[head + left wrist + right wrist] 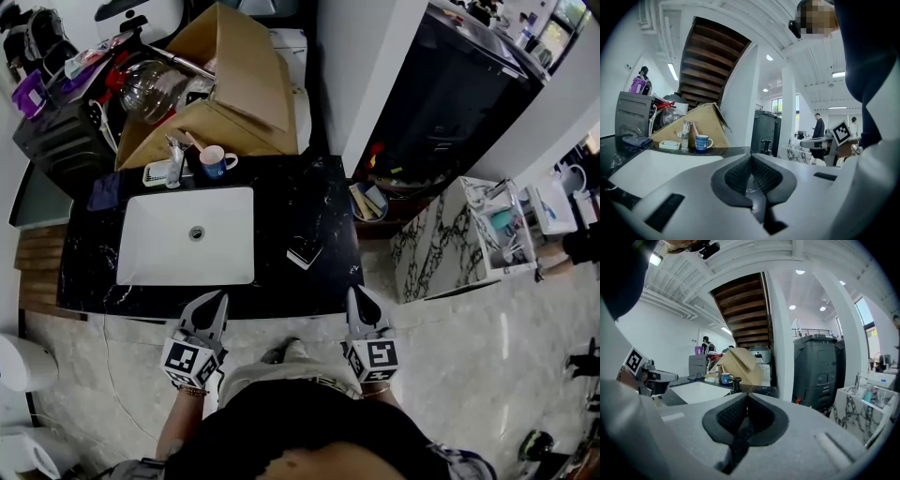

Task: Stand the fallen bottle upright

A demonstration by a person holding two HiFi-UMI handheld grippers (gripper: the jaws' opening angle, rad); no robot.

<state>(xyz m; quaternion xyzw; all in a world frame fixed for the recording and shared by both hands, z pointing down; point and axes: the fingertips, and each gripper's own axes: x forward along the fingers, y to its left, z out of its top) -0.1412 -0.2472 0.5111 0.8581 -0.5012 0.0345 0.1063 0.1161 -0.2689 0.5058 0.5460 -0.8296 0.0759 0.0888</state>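
Observation:
A small dark bottle (305, 251) stands on the black marble counter (281, 197), right of the sink. It appears upright in the right gripper view (736, 383) and in the left gripper view (765, 146). My left gripper (217, 302) hovers at the counter's front edge below the sink, its jaws shut with nothing between them (751, 157). My right gripper (356, 298) is level with it at the counter's front right corner, also shut and empty (747, 397). Both are well short of the bottle.
A white sink (187, 234) fills the counter's left half, with a faucet (174, 159), a blue mug (214, 161) and an open cardboard box (234, 84) behind it. A large dark appliance (459, 84) and a marble-patterned stand (441, 234) sit to the right. A person (818, 126) stands far off.

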